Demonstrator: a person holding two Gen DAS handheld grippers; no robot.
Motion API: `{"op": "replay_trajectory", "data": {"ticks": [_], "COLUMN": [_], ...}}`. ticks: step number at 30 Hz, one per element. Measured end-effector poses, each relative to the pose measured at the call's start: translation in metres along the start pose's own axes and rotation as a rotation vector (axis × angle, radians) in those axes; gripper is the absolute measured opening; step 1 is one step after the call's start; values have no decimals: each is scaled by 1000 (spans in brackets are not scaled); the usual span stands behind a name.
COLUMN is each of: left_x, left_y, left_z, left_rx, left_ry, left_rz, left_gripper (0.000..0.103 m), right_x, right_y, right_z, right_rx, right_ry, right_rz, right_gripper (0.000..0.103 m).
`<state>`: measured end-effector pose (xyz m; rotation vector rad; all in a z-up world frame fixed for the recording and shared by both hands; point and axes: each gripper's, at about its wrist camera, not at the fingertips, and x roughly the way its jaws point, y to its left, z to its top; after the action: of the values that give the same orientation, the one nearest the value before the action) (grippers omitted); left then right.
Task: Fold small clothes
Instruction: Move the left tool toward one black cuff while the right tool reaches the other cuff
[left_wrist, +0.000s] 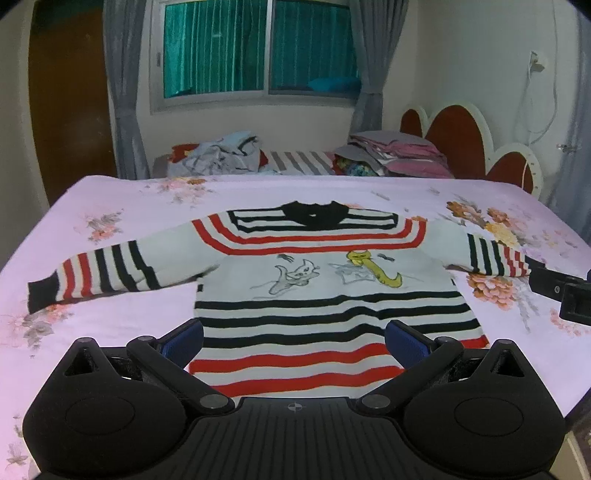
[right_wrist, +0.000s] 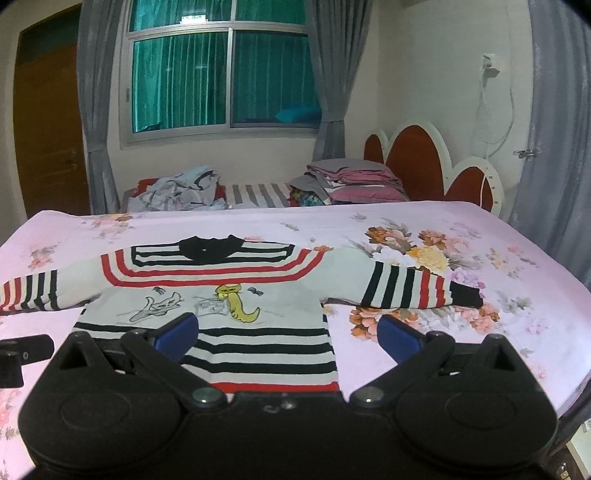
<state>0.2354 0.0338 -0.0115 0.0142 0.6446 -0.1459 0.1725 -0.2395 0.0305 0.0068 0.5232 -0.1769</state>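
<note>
A small white sweater (left_wrist: 314, 273) with red and black stripes and cat pictures lies flat on the pink floral sheet, front up, both sleeves spread sideways. It also shows in the right wrist view (right_wrist: 221, 295). My left gripper (left_wrist: 293, 338) is open and empty, its blue pads either side of the sweater's hem, just above it. My right gripper (right_wrist: 288, 334) is open and empty over the sweater's lower right edge. The right sleeve (right_wrist: 410, 288) lies beyond it. The right gripper's body shows at the right edge of the left wrist view (left_wrist: 565, 291).
The bed (left_wrist: 129, 325) with the pink floral sheet fills the foreground. Behind it are a loose heap of clothes (left_wrist: 218, 153), a stack of folded pink and grey clothes (left_wrist: 399, 151) and a red and white headboard (left_wrist: 461, 136). A window and grey curtains lie beyond.
</note>
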Motion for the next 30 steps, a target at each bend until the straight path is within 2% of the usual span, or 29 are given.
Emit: {"op": "replay_trajectory", "data": {"ticks": [10, 19, 23, 26, 28, 30], "left_x": [18, 46, 72, 100, 128, 148], "left_y": [-23, -45, -62, -77, -90, -101], "left_z": [8, 30, 43, 51, 56, 62], "left_rx": [35, 15, 15, 30, 53, 54], "left_ry": [6, 11, 26, 36, 87, 101], "left_rz": [12, 32, 39, 15, 57, 59], "left_gripper": [103, 103, 103, 103, 103, 103], "right_x": [21, 67, 95, 119, 140, 163], "right_y": [-24, -56, -82, -108, -129, -153], "right_z": [4, 20, 27, 29, 28, 26], "right_rx": [50, 95, 145, 192, 227, 270], "right_ry": [32, 47, 44, 39, 50, 67], "right_rz": [-14, 18, 26, 23, 17, 13], "right_gripper": [103, 103, 103, 103, 102, 95]}}
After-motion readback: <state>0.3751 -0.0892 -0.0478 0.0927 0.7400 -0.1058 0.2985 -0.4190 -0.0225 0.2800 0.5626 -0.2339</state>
